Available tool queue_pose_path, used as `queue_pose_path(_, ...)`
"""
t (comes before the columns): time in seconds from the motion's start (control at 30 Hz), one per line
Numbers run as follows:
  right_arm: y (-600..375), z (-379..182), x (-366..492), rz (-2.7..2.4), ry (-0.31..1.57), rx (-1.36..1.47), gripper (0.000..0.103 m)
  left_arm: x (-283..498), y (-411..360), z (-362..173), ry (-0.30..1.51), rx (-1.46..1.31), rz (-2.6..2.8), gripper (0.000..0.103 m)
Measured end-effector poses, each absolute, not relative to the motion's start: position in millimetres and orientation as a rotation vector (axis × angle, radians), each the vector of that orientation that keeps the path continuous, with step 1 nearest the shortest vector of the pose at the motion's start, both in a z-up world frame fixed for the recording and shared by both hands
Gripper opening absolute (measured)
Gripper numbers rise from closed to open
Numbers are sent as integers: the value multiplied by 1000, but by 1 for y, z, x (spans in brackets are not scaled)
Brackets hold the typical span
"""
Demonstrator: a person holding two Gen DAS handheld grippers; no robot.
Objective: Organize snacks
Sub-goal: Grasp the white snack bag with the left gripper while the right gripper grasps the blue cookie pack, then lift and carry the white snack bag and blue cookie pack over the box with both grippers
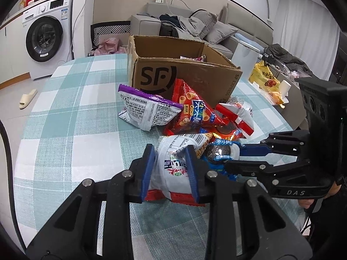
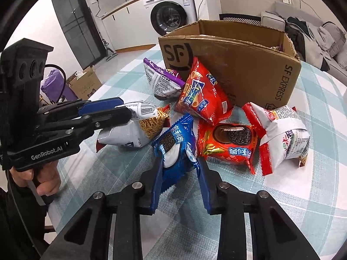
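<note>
A pile of snack packets is lying on a table point(image 1: 65, 112) covered in a green and white check cloth, in front of an open cardboard box point(image 1: 184, 75) marked SF.

The left gripper point(image 1: 170, 171) is being held with its jaws clamped on a white packet point(image 1: 171, 160) with red ends. The packet's lower edge is being hidden behind the black gripper frame, so whether it is resting on the cloth cannot be told.

The right gripper point(image 2: 179, 184) is being held with its jaws clamped on a blue cookie packet point(image 2: 173, 145). Its bottom corner is being cut off by the pads.

Beside them, 4 more packets are lying loose: a purple one point(image 1: 147, 110) and a red chip bag point(image 1: 193, 112), both near the box wall, a red cookie packet point(image 2: 227, 145) partly covered by others, and a second white packet point(image 2: 282, 134) to the right.

Inside the box, only a sliver of wrapper is being shown above the rim; the rest of its contents is hidden.

A hand point(image 2: 41, 179) is being seen gripping the left gripper's handle. A washing machine point(image 1: 45, 36) and a grey sofa point(image 1: 216, 28) are standing behind, bent by the lens.
</note>
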State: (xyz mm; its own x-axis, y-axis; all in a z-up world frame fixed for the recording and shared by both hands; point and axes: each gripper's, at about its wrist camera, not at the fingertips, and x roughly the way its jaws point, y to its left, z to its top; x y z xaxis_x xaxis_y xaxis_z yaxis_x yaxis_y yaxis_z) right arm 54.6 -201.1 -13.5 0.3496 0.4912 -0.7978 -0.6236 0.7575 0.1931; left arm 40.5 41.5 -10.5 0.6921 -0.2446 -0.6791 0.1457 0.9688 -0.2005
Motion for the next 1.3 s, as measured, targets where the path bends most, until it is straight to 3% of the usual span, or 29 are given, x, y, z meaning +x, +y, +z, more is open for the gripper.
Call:
queue_pose_path(0.1,-202,-14,55,736,986,-164,31,42,41,-15,799,-134,-235,28)
queue_pose_path(0.17,-201,-15,55,741,990,-173,32,44,40,-18,808,-131,-239,38)
queue_pose_path(0.23,-203,-16,54,755,996,-167,39,48,38,-25,837,-125,-232,47)
queue_pose_path(0.37,-200,-21,54,756,988,-165,52,54,36,-38,876,-128,-224,55)
queue_pose_path(0.53,-195,-27,54,735,982,-185,60,58,34,-45,882,-127,-212,56)
queue_pose_path(0.67,-188,-30,49,728,971,-234,58,57,32,-47,862,-122,-224,49)
queue_pose_path(0.7,-186,-30,49,732,969,-235,49,56,31,-47,854,-116,-231,48)
queue_pose_path(0.8,-185,-27,46,753,964,-244,40,53,29,-42,835,-125,-257,44)
queue_pose_path(1.3,-211,3,45,770,892,-182,40,39,36,-8,743,-160,-262,43)
